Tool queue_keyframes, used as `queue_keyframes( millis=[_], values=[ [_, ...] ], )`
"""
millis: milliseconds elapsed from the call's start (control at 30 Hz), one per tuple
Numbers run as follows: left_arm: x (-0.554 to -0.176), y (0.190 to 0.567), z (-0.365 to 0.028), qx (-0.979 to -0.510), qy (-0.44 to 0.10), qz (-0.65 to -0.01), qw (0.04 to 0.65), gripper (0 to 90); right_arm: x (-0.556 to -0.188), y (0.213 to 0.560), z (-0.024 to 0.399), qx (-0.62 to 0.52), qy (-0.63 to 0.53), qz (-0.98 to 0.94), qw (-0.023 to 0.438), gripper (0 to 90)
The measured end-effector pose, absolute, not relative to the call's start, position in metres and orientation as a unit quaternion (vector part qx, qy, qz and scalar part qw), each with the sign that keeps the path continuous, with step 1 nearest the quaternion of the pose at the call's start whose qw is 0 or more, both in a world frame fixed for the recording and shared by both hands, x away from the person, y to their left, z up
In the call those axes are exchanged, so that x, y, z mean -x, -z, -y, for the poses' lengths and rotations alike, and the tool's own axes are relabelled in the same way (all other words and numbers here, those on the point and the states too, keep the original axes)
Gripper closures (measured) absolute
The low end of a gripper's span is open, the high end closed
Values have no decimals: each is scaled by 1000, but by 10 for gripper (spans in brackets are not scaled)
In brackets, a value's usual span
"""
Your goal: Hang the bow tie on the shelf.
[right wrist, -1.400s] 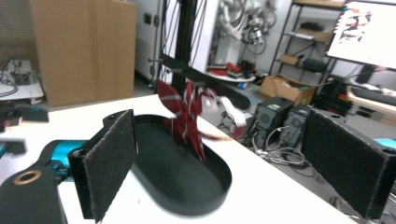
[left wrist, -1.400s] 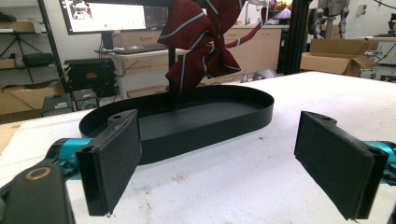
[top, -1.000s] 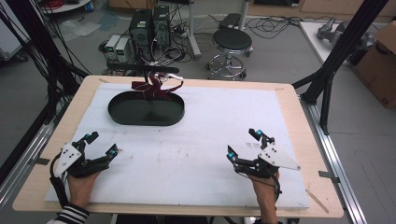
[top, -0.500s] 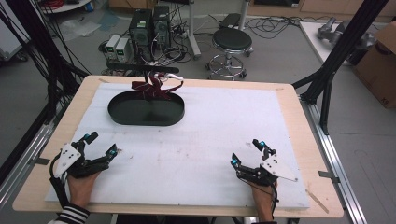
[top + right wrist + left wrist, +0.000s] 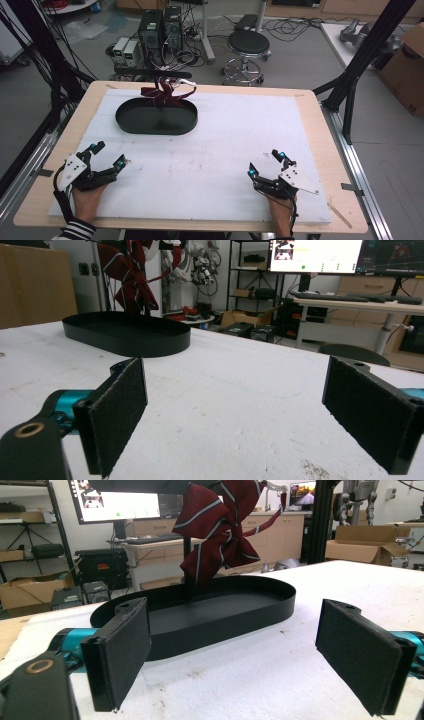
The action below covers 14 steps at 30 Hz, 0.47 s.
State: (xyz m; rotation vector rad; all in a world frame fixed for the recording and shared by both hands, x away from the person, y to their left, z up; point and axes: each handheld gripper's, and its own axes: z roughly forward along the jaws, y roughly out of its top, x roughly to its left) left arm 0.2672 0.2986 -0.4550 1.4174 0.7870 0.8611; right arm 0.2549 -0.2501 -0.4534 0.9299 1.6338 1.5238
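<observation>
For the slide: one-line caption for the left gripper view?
Open left gripper facing a black oval tray, striped maroon bow tie hanging above it.

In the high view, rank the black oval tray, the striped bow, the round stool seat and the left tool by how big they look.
1. Black oval tray, clearly largest.
2. Left tool and round stool seat look about alike; the stool stands farther from the camera, so I won't rank them.
3. Striped bow, smallest.

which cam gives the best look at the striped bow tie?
Left gripper view: the bow tie is large there, stripes clear, hanging above the black tray. High view shows it small at the tray's far rim; right gripper view shows it distant, cropped.
</observation>
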Motion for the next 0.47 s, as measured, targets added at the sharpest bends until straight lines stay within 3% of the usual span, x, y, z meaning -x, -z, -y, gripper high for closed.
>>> queue_keyframes(
  millis=[467],
  values=[
    [-268, 455, -299, -613, -371, -342, 607, 149, -255, 453, 249, -355, -585, -635, 358, 99]
  ],
)
